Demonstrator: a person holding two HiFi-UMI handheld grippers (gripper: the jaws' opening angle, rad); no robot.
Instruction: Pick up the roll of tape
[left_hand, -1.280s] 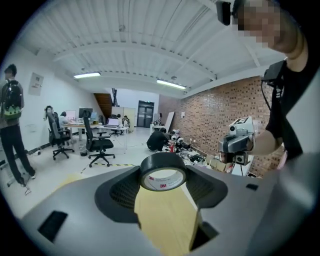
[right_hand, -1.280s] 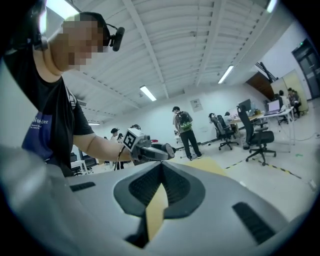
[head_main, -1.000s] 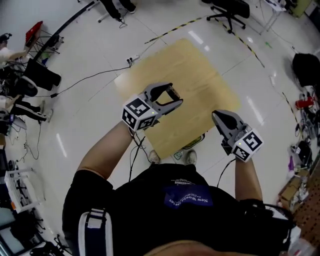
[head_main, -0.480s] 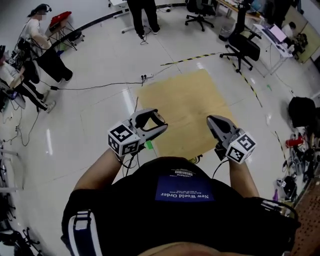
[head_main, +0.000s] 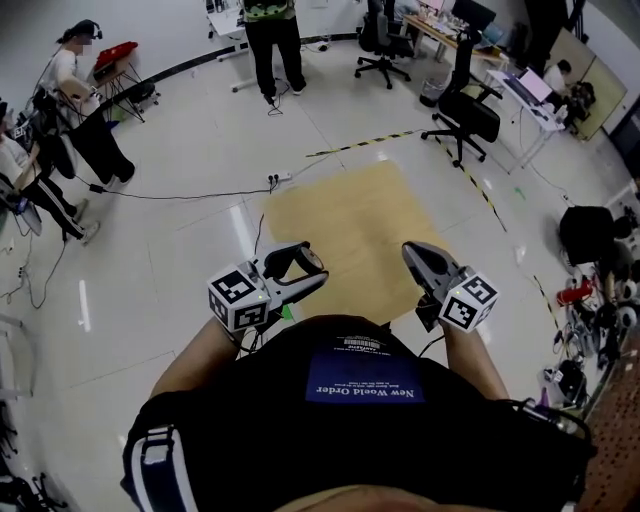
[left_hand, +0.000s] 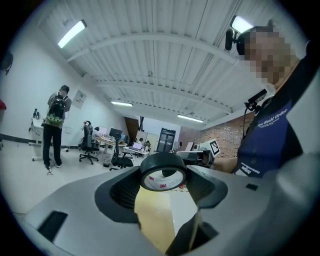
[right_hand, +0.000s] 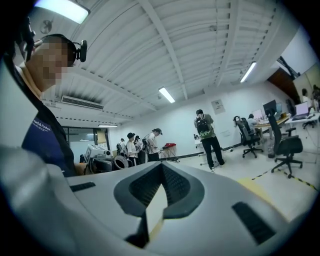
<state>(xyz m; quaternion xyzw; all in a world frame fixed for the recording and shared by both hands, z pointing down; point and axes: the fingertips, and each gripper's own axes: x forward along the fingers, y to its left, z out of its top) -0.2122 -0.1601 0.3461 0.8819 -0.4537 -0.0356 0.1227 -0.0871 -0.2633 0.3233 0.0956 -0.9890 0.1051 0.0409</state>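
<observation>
The left claw (head_main: 310, 264) is gripping the roll of tape (left_hand: 162, 161). The black roll sits between its 2 jaws, up in the air, close to the person's body. The right claw (head_main: 411, 250) is squeezed closed with nothing in it. The 2 claws are side by side and apart. The wooden tabletop (head_main: 350, 215) lies lower down, in front of them.
</observation>
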